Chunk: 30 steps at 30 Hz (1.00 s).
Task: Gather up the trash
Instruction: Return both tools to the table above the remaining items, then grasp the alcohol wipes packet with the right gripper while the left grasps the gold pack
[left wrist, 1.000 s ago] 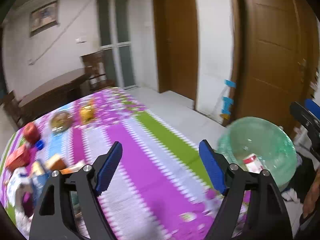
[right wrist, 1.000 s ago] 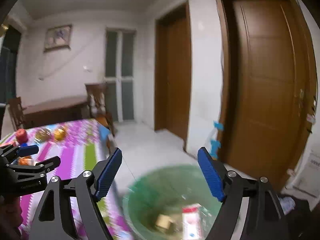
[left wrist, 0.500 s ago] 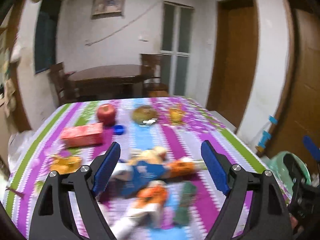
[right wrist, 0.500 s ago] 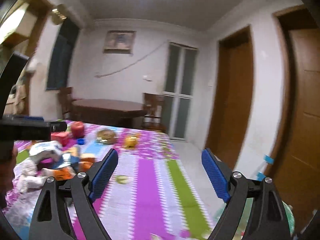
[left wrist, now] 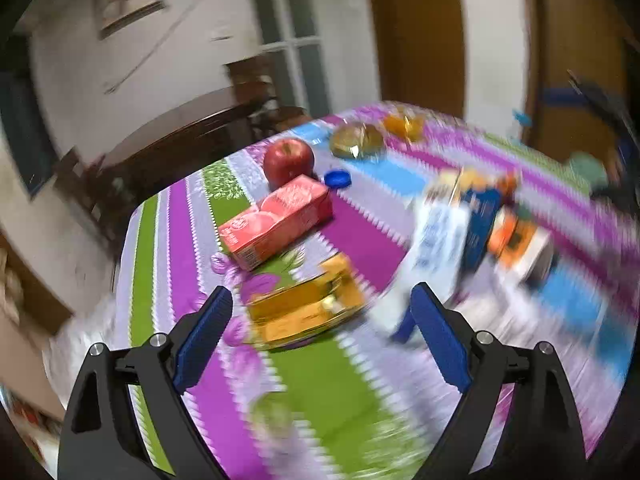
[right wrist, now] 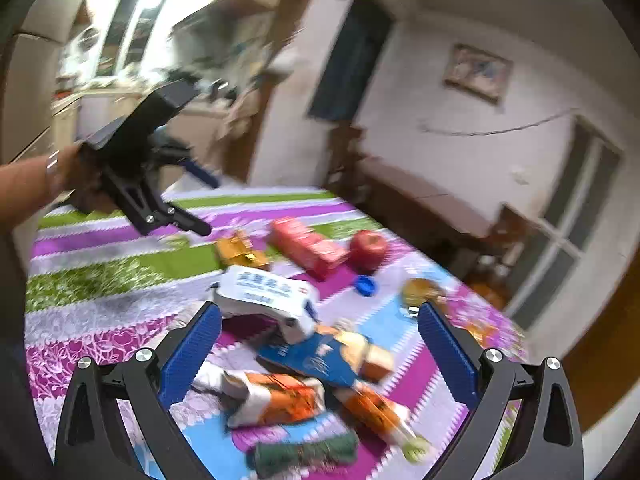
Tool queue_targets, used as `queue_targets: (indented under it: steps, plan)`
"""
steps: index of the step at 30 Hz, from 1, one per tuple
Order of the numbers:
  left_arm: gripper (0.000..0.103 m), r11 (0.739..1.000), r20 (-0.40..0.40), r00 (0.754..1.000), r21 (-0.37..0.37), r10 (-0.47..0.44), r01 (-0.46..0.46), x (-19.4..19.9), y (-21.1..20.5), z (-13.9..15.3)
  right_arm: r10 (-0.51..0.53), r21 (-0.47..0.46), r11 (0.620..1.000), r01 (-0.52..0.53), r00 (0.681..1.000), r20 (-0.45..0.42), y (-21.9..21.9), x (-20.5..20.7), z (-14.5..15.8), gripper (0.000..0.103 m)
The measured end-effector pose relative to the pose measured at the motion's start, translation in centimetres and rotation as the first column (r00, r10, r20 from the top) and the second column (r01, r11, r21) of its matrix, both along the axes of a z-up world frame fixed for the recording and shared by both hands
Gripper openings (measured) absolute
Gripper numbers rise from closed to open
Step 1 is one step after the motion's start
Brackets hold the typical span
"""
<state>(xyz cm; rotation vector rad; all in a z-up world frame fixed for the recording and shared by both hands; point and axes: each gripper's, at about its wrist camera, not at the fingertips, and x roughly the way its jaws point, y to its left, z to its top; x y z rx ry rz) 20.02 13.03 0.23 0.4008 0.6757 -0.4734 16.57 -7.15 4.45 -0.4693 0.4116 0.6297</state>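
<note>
My left gripper (left wrist: 320,304) hovers over the striped tablecloth with its jaws opening; a crushed yellow wrapper (left wrist: 288,316) lies on the cloth in the gap, untouched. Behind it lie a red carton (left wrist: 276,222), an apple (left wrist: 288,158) and a blue cap (left wrist: 337,178). My right gripper (right wrist: 320,314) is also opening and holds nothing. Below it is a pile of trash: a white-and-blue box (right wrist: 264,292), a blue carton (right wrist: 316,356), orange packets (right wrist: 280,398) and a green wrapper (right wrist: 308,452). The left gripper (right wrist: 204,200) shows at the upper left, held by a hand (right wrist: 36,184).
A wrapped bun (left wrist: 356,140) and an orange item (left wrist: 404,124) sit at the table's far end. A dark wooden table and chairs (left wrist: 192,136) stand beyond, against the wall. The tablecloth (right wrist: 100,276) has bare green and purple stripes at the left.
Both views swung away from the green bin by the door and onto the table's trash. Both pairs of jaws stand wider than before. The right view rolled strongly.
</note>
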Motion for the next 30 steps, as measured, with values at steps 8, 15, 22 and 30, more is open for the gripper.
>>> queue_targets:
  steps: [8,15,22,30]
  plan:
    - [0.087,0.934,-0.067,0.947,0.160,-0.313,0.320,3.8,0.1,-2.5,0.265,-0.136,0.938,-0.318,0.914,-0.307,5.2,6.9,-1.2,0.098]
    - [0.087,0.876,-0.129,0.903,0.218,-0.410,0.430,6.0,-0.1,-4.7,0.327,-0.249,0.841,-0.480,0.819,-0.472,9.5,11.9,-3.2,0.098]
    - [0.077,0.831,-0.176,0.858,0.216,-0.483,0.512,6.9,-0.7,-6.5,0.384,-0.346,0.660,-0.667,0.695,-0.608,13.5,13.3,-7.3,0.098]
    - [0.053,0.840,-0.164,0.853,0.157,-0.496,0.519,7.6,-0.9,-6.6,0.374,-0.424,0.525,-0.738,0.647,-0.664,14.3,12.8,-9.5,0.048]
